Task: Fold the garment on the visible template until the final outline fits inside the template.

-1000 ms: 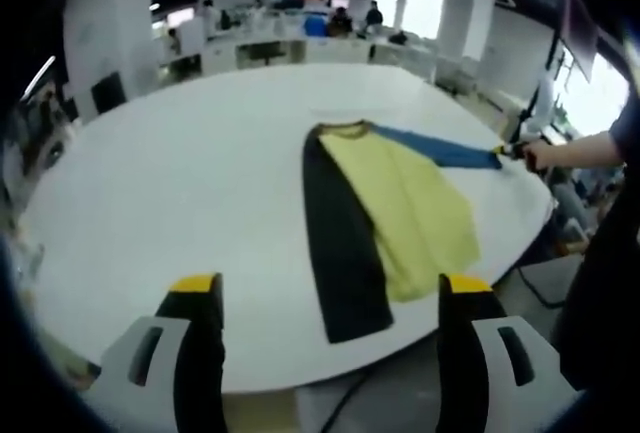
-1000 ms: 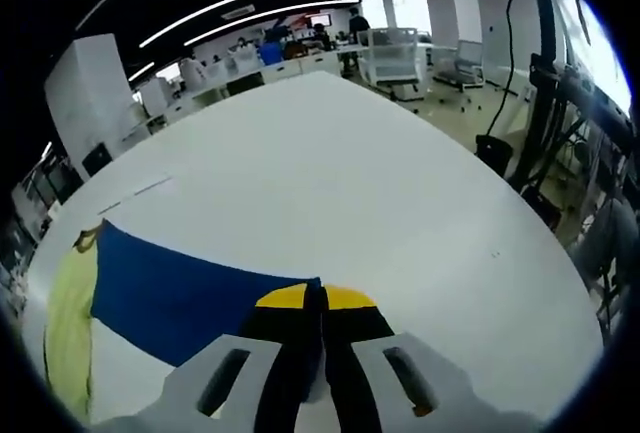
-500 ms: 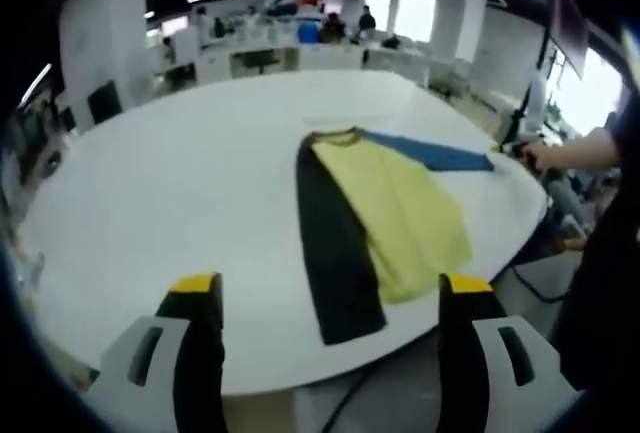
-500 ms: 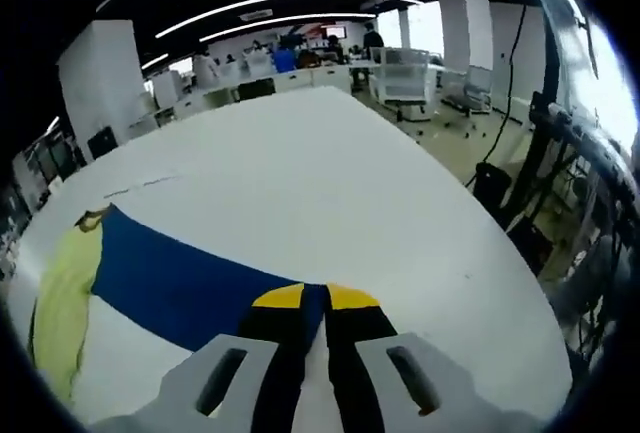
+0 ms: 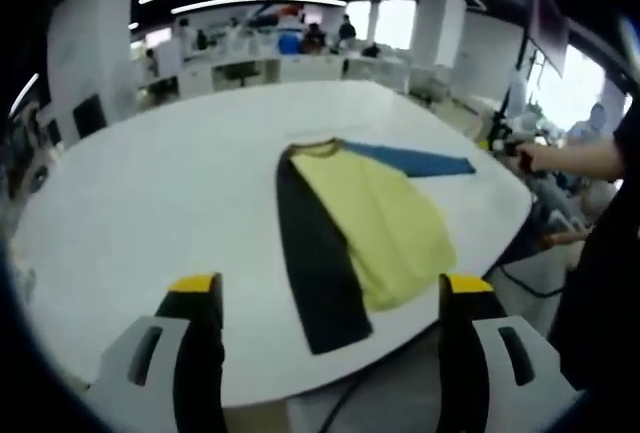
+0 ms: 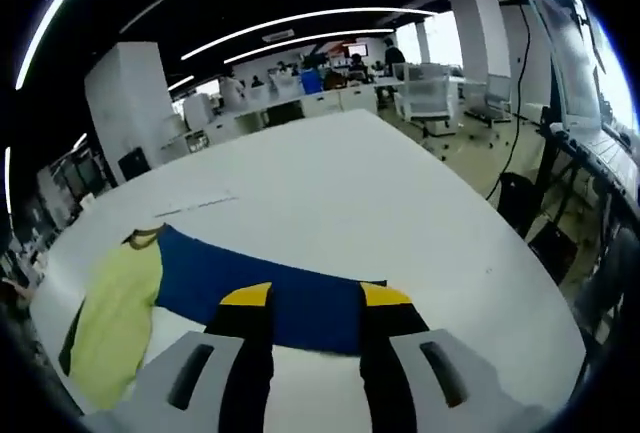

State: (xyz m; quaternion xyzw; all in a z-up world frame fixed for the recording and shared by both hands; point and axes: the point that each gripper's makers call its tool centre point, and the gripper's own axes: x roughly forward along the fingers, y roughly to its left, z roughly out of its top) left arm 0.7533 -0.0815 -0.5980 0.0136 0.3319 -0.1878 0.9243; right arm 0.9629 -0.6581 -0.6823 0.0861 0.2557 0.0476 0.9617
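Observation:
A long-sleeved garment lies flat on the white round table [image 5: 150, 203]. It has a yellow body [image 5: 375, 218], a black sleeve [image 5: 310, 253] along its left side and a blue sleeve [image 5: 410, 160] stretched toward the table's right edge. My left gripper [image 5: 330, 285] hovers open at the near edge, short of the garment. My right gripper [image 6: 316, 298] is open, and the blue sleeve [image 6: 290, 293] lies flat on the table, seen between its jaws with nothing gripped. The yellow body [image 6: 115, 318] lies to the left. The right gripper [image 5: 503, 143] and a hand sit just past the sleeve's end.
The table's rim [image 5: 500, 243] curves close to the garment's lower right. A person's dark-clothed body [image 5: 600, 283] stands there. Desks, chairs and people [image 5: 300, 43] fill the room behind. A faint line [image 6: 200, 198] marks the table beyond the collar. Stands and cables [image 6: 545, 153] are off the right.
My right gripper has opened and let go of the blue sleeve's end, which now rests flat. Both views have shifted slightly; the left gripper stays open.

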